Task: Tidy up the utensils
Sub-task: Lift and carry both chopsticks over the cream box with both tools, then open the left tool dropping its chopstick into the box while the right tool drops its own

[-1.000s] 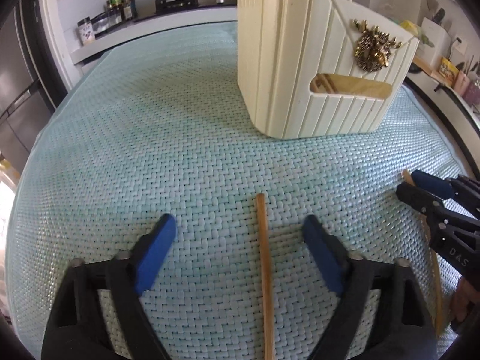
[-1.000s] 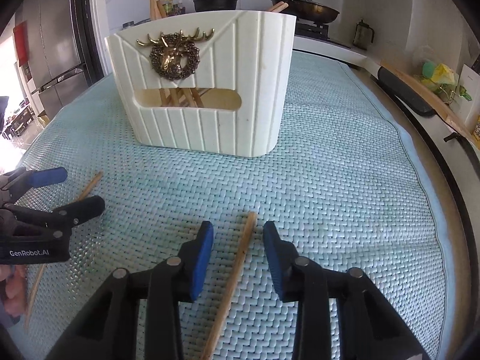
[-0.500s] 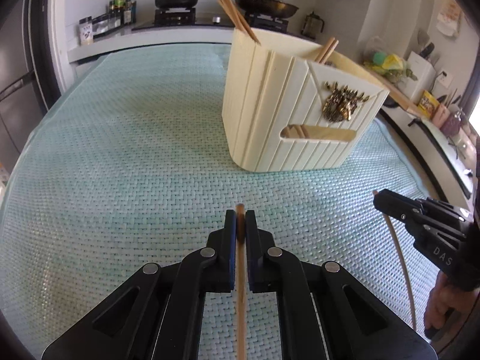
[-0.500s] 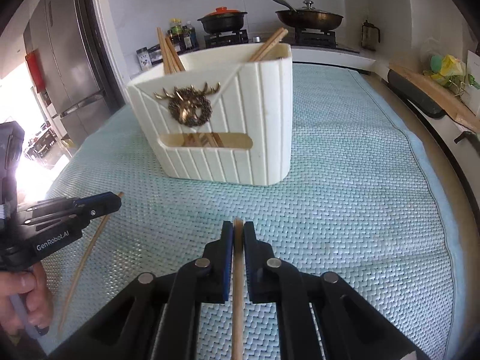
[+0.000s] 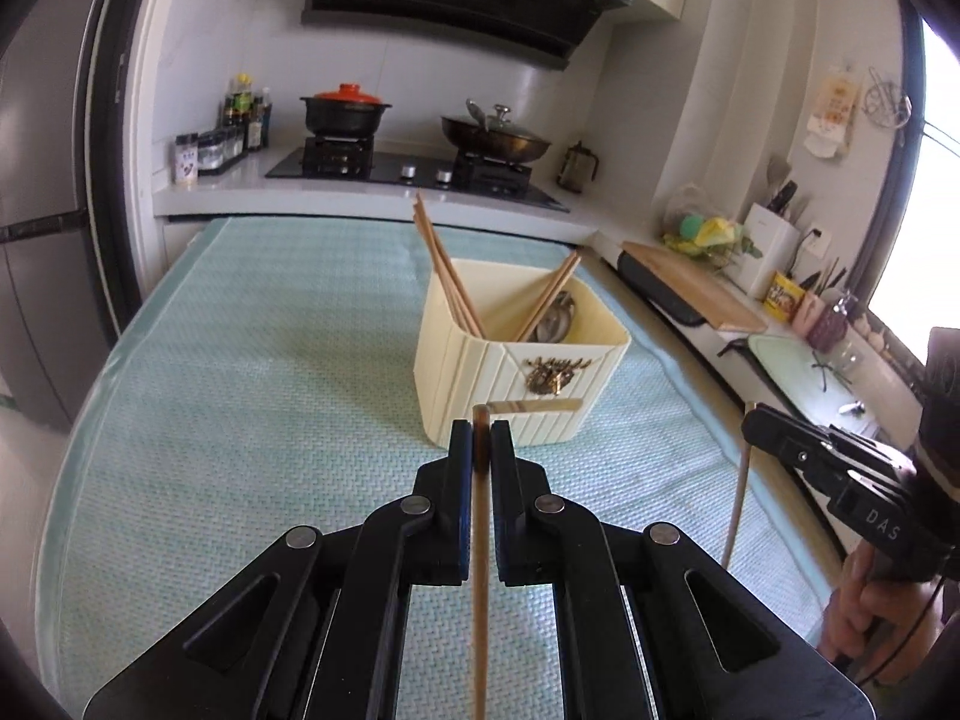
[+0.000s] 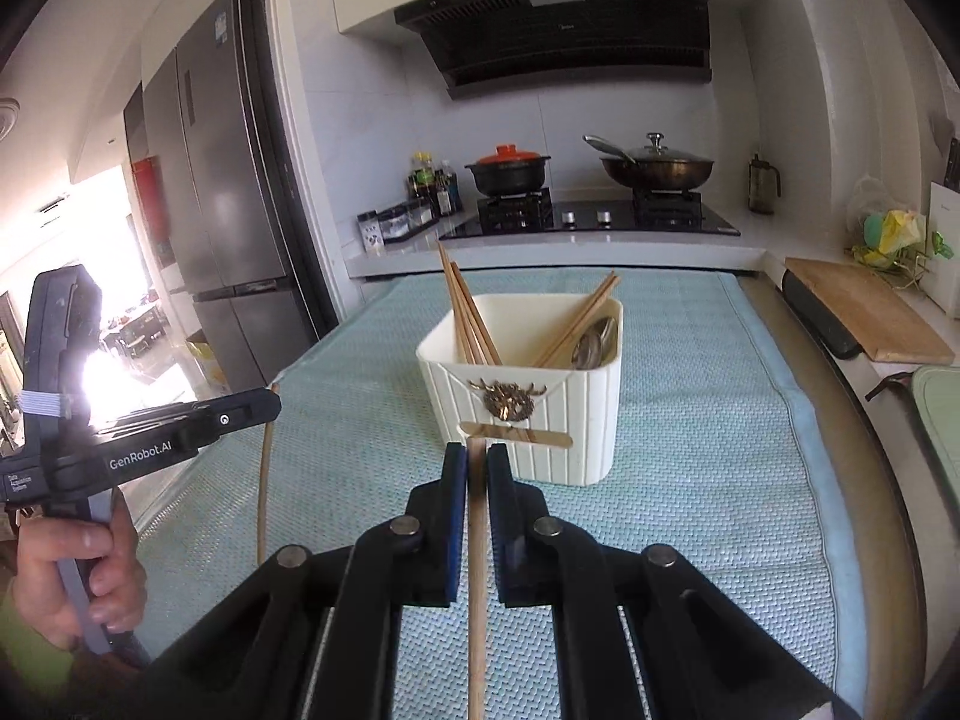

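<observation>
Chopsticks [image 5: 447,270] and spoons [image 6: 594,343] upright in cream holder [image 6: 585,414].

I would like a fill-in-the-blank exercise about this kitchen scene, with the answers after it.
1. Each gripper, left gripper and right gripper, is shut on one wooden ____.
2. The cream holder stands on a pale ____ woven mat.
3. On the holder's front is a gold ____ head ornament.
4. The black pot on the stove has a ____ lid.

Missing words: chopstick; green; deer; red
</observation>
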`<state>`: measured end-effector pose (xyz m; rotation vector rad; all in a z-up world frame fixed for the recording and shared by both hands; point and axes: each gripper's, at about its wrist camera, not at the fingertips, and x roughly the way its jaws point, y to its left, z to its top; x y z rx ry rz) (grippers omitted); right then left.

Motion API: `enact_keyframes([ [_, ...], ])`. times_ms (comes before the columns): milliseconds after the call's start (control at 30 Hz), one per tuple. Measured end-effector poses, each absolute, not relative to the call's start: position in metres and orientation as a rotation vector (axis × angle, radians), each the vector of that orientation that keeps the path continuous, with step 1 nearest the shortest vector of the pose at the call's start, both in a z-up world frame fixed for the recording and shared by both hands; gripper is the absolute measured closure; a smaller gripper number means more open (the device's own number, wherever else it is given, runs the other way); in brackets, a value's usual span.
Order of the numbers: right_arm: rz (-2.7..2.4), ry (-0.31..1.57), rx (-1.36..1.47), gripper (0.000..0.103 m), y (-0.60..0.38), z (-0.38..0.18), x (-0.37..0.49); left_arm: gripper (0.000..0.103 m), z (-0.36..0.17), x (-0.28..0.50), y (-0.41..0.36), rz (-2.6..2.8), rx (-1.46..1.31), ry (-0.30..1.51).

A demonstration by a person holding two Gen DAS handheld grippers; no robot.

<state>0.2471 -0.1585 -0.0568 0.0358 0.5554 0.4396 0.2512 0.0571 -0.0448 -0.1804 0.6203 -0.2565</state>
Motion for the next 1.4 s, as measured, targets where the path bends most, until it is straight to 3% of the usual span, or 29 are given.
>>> enact_keyframes([
  [733,0.422,0.330,-0.017,0.096,-0.158,0.005,0.204,0.099,0.014,0.220,0.065,-0.275,-0.189,0.433],
  [1400,0.420,0.177,-0.058,0.096,-0.147,0.106,0.272,0.099,0.117,0.300,0.051,-0.285,-0.155,0.302],
])
